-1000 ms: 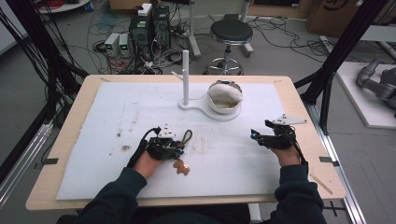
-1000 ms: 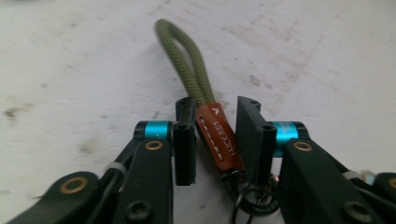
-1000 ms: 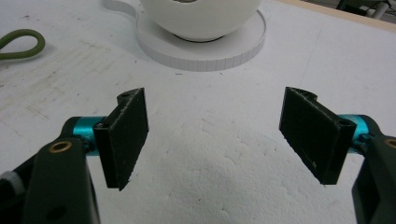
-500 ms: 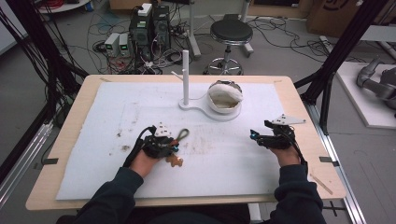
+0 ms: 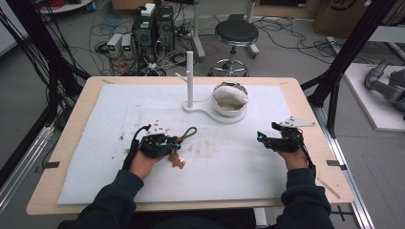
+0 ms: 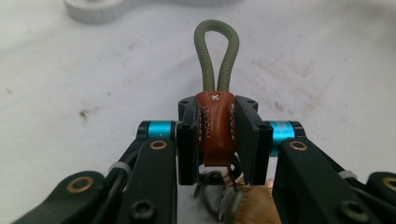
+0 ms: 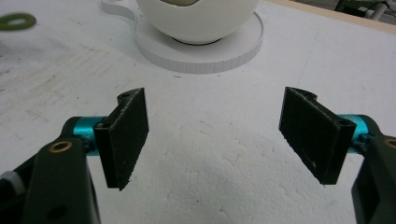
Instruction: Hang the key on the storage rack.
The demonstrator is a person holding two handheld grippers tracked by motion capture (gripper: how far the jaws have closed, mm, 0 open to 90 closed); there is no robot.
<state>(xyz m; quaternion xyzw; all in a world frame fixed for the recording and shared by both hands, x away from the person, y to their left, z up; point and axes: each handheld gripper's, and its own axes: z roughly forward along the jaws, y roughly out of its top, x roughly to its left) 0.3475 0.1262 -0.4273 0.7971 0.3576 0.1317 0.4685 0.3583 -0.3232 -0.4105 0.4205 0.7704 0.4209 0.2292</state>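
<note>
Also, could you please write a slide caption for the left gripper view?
Left claw shut on a brown leather keychain tab, its olive cord loop pointing ahead over the white mat.

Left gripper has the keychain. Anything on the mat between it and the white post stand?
Nothing visible. The left gripper is shut on the keychain by its leather tab, and the white mat toward the post stand lies bare. The bowl sits right of the post, off that line.

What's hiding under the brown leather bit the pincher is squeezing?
Below the leather tab clamped in the left gripper hang a metal ring and a tan charm. The jaws cover the rest.
</note>
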